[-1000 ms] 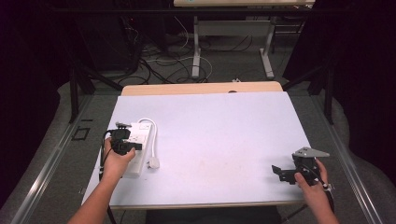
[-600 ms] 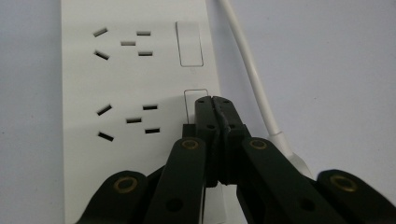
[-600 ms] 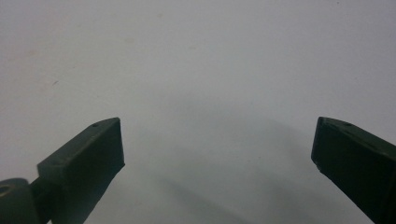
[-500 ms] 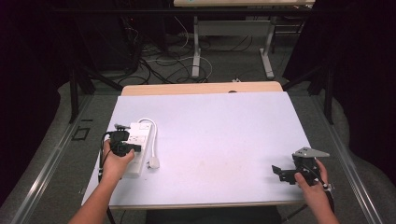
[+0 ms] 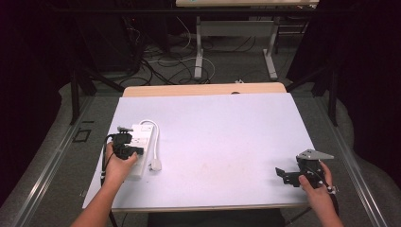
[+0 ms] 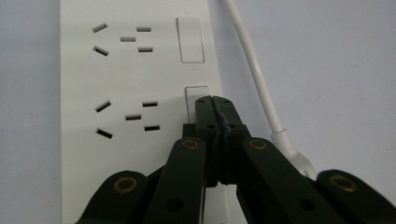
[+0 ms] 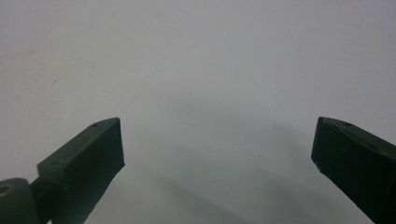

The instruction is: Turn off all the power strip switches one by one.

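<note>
Pressing power strip (image 6: pixel 135 93) switch (image 6: pixel 196 100)

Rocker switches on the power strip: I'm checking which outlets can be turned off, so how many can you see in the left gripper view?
2. One switch sits beside the upper socket group; the second is under the shut left gripper tips. More may be hidden.

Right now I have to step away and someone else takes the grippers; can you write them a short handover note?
Left gripper: shut, nothing between the jaws, tips on a rocker switch of the white power strip.
Right gripper: open and empty, over bare table near the front right corner.
Power strip lies flat at the left of the table, its white cord looped beside it, plug unplugged on the table.
Done: left tips placed at the switch.
Left: whether the switch has been flipped I cannot tell; check it, then press if needed.
</note>
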